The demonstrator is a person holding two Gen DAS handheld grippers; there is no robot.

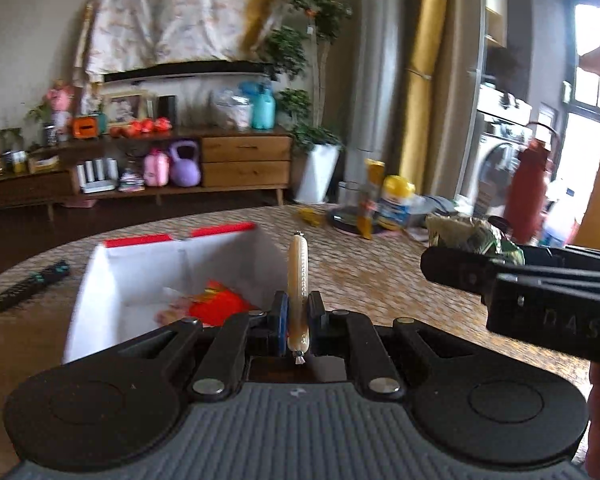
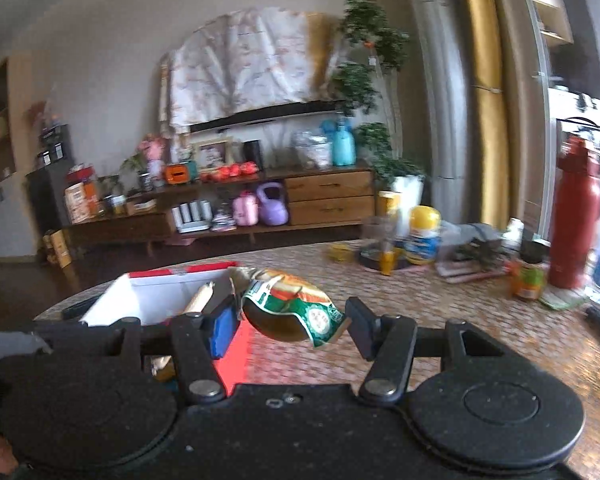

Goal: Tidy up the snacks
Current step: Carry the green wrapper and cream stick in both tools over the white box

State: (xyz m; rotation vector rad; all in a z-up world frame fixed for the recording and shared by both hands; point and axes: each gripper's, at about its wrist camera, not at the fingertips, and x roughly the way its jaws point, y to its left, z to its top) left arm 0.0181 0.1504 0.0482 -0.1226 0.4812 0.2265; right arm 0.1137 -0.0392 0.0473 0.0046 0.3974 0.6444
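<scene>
My left gripper [image 1: 298, 316] is shut on a pale sausage stick [image 1: 298, 276], held upright just right of the white box with red flaps [image 1: 100, 280]. The box holds a red packet [image 1: 220, 304] and other snacks. My right gripper [image 2: 290, 320] is shut on a green and orange snack packet [image 2: 296, 308], held above the table beside the white box [image 2: 160, 292]. The sausage stick [image 2: 199, 300] shows at the left in the right wrist view. The right gripper [image 1: 480, 272] with its packet [image 1: 472, 236] shows at the right in the left wrist view.
The round patterned table [image 1: 380, 272] carries a black remote [image 1: 32, 284] at the left, a yellow-lidded jar [image 2: 422, 236], a red bottle [image 2: 576, 216], small jars and bags at the far right. A wooden sideboard [image 2: 328, 196] stands behind.
</scene>
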